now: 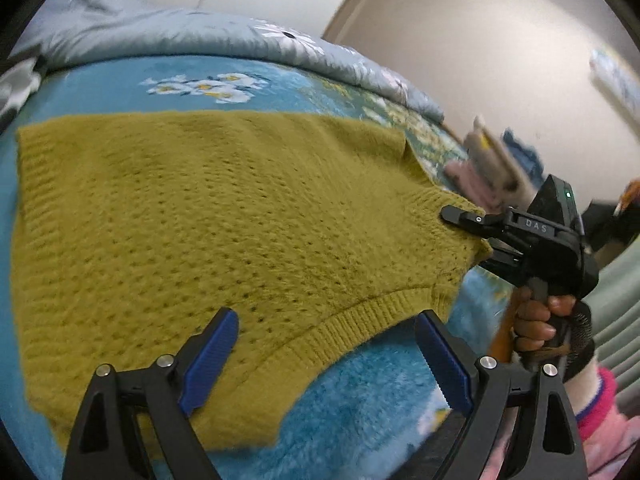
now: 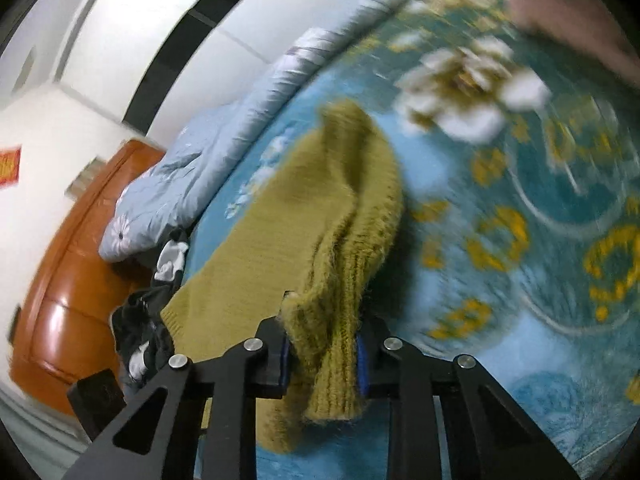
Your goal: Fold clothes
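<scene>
An olive-green knitted sweater point(image 1: 192, 224) lies spread on a blue floral bedspread point(image 1: 360, 400). My left gripper point(image 1: 324, 360) is open and empty, its blue pads point(image 1: 212, 360) over the sweater's ribbed hem. My right gripper point(image 1: 464, 220) shows in the left wrist view at the sweater's right corner, shut on it. In the right wrist view the right gripper point(image 2: 323, 354) is shut on a bunched ribbed edge of the sweater point(image 2: 340, 240), which trails away across the bed.
A pale blue quilt point(image 1: 192, 36) is heaped along the bed's far side. A stack of folded clothes point(image 1: 484, 172) sits at the right. A dark patterned garment point(image 2: 156, 300) lies by the brown headboard point(image 2: 68, 272). White walls surround the bed.
</scene>
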`<action>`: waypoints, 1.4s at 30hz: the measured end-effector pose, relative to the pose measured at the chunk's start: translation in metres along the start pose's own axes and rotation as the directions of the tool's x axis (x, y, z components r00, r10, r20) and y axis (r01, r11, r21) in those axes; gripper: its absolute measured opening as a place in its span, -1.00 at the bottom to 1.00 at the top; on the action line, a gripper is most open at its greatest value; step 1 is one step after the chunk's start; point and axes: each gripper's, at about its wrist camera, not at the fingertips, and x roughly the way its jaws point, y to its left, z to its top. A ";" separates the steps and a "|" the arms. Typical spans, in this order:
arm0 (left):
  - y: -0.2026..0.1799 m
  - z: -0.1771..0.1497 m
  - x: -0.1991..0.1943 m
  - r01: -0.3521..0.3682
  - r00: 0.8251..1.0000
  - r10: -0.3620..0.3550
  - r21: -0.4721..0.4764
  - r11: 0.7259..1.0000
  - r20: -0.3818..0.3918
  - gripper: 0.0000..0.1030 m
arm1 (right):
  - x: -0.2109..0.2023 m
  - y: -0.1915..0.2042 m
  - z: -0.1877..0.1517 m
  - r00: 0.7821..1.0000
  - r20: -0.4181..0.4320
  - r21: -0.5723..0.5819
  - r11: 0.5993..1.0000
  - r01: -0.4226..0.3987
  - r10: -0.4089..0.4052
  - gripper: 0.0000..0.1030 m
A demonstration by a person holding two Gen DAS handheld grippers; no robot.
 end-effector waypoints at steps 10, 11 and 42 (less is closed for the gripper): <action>0.087 -0.006 -0.080 -0.056 0.979 0.102 -0.249 0.967 0.175 0.78 | 0.054 0.159 -0.020 0.997 -0.078 -0.455 0.890 -0.028 -0.008 -0.51; 0.096 -0.008 -0.087 -0.059 0.976 0.113 -0.273 0.960 0.188 0.78 | 0.058 0.174 -0.028 0.996 -0.094 -0.491 0.870 -0.045 -0.001 -0.51; 0.117 -0.011 -0.096 -0.038 0.976 0.113 -0.363 0.931 0.188 0.78 | 0.069 0.188 -0.082 0.964 -0.243 -0.477 0.852 -0.215 0.107 0.21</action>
